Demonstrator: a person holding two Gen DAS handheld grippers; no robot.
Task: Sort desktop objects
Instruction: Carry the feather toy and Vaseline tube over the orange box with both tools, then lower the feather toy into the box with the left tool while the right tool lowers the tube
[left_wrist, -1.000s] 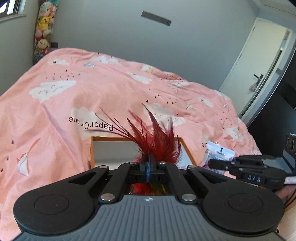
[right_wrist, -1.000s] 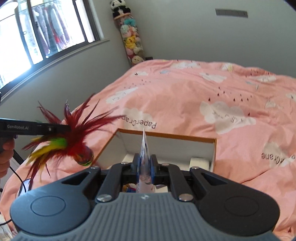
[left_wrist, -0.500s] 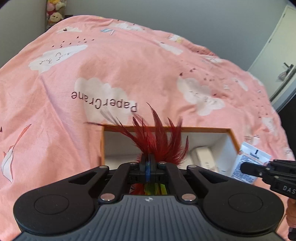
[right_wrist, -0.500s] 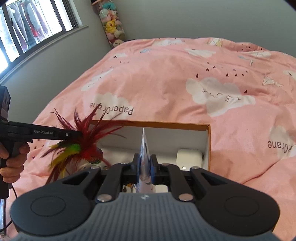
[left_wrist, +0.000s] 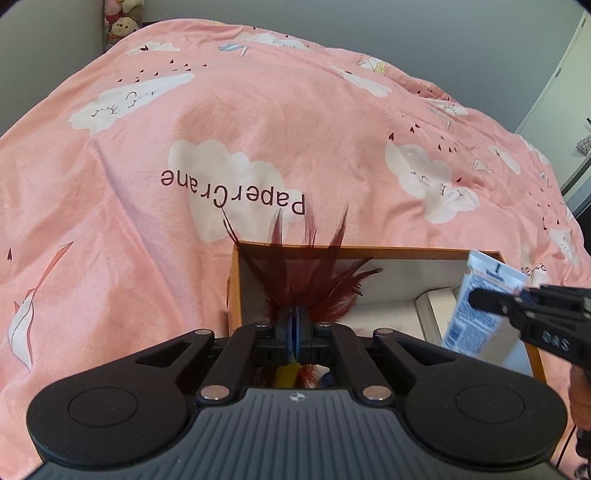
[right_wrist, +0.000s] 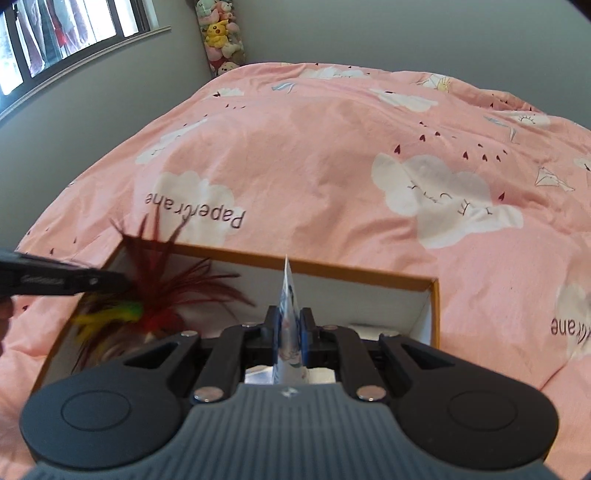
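An open orange-edged box (left_wrist: 388, 253) (right_wrist: 332, 269) with a white inside sits on the pink bed. My left gripper (left_wrist: 294, 325) is shut on a red feather toy (left_wrist: 306, 280) with yellow and green plumes, held over the box's left part; the feather toy (right_wrist: 162, 295) also shows in the right wrist view beside the left gripper (right_wrist: 122, 284). My right gripper (right_wrist: 289, 325) is shut on a flat white and blue packet (right_wrist: 288, 306), standing on edge over the box. The same packet (left_wrist: 480, 302) shows at the right gripper (left_wrist: 476, 297) above the box's right part.
A white block (left_wrist: 436, 314) lies inside the box at its right end. The pink cloud-print duvet (left_wrist: 258, 129) surrounds the box. Stuffed toys (right_wrist: 219, 33) hang in the far corner by a window (right_wrist: 55, 37). A hand (left_wrist: 580, 391) holds the right gripper.
Both grippers have come down and forward over the box, still holding the feather toy and the packet. The box now fills more of both views.
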